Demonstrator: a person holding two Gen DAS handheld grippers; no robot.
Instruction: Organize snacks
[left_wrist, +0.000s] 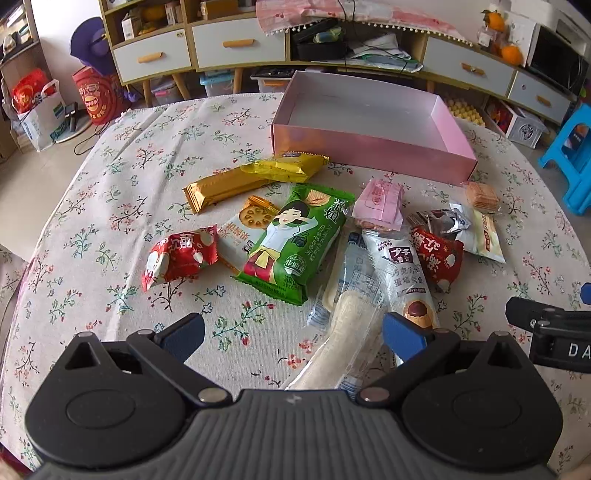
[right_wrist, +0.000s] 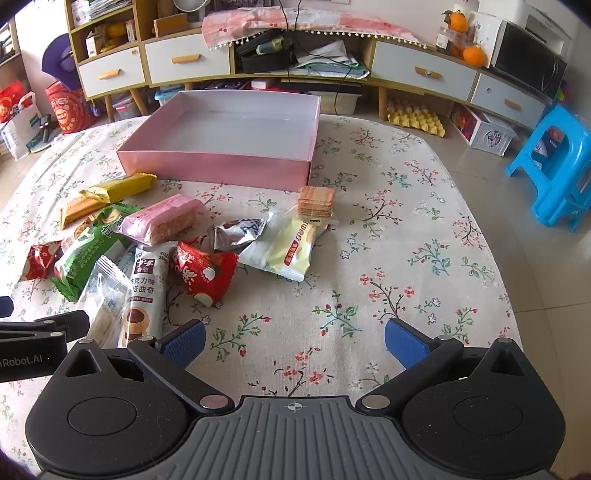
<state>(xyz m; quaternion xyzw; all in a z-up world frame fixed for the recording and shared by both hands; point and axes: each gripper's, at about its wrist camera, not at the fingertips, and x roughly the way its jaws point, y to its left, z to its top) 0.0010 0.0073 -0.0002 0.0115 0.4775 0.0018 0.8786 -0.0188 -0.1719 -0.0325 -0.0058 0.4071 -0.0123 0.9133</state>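
Note:
An empty pink box (left_wrist: 369, 149) (right_wrist: 218, 164) stands at the far side of the table. Several snack packets lie in front of it: a green packet (left_wrist: 295, 240) (right_wrist: 86, 253), a gold bar (left_wrist: 221, 188), a yellow packet (left_wrist: 286, 166) (right_wrist: 120, 188), red packets (left_wrist: 179, 256) (right_wrist: 205, 269), a pink packet (left_wrist: 378, 201) (right_wrist: 164, 219), a white tart packet (left_wrist: 400, 266) (right_wrist: 146, 291), a clear long packet (left_wrist: 347, 325), a pale yellow packet (right_wrist: 291, 247) and crackers (right_wrist: 317, 201). My left gripper (left_wrist: 293, 334) is open above the near end of the pile. My right gripper (right_wrist: 295, 338) is open over bare cloth.
The table wears a floral cloth (right_wrist: 406, 240). Behind it stands a long cabinet with drawers (right_wrist: 184, 62). A blue plastic stool (right_wrist: 557, 166) is on the floor at the right. Red bags (left_wrist: 96, 96) sit on the floor at the left.

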